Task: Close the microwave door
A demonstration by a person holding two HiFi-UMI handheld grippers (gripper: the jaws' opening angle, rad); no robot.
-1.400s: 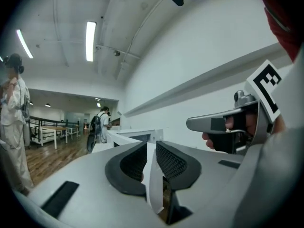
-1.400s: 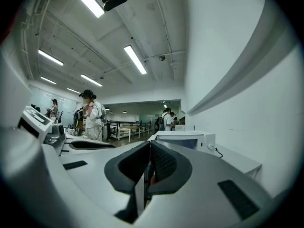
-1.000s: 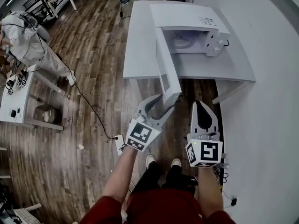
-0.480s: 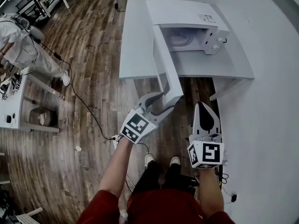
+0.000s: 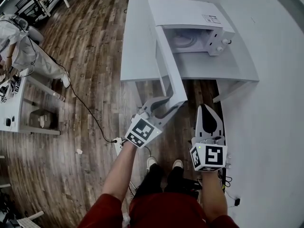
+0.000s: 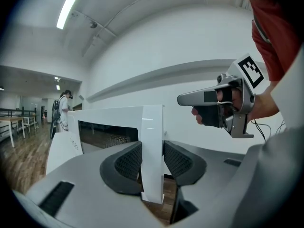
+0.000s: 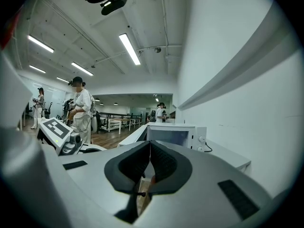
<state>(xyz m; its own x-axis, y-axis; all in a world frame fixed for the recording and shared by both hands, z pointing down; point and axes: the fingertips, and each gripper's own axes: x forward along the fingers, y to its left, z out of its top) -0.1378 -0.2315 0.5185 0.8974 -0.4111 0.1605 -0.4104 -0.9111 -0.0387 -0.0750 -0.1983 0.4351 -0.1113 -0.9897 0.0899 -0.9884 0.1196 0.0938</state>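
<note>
white microwave door edge pinched by left gripper jaws just closing; right gripper jaws together.

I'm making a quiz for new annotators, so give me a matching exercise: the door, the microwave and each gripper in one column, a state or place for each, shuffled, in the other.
1. door
2. microwave
3. left gripper
4. right gripper

A. jaws together, nothing held
B. stands on the white table
C. swung wide open
D. clamped on the door's free edge

Pairs: 1-C, 2-B, 3-D, 4-A.

The left gripper's jaws have just been closing, with the door's edge between them.
</note>
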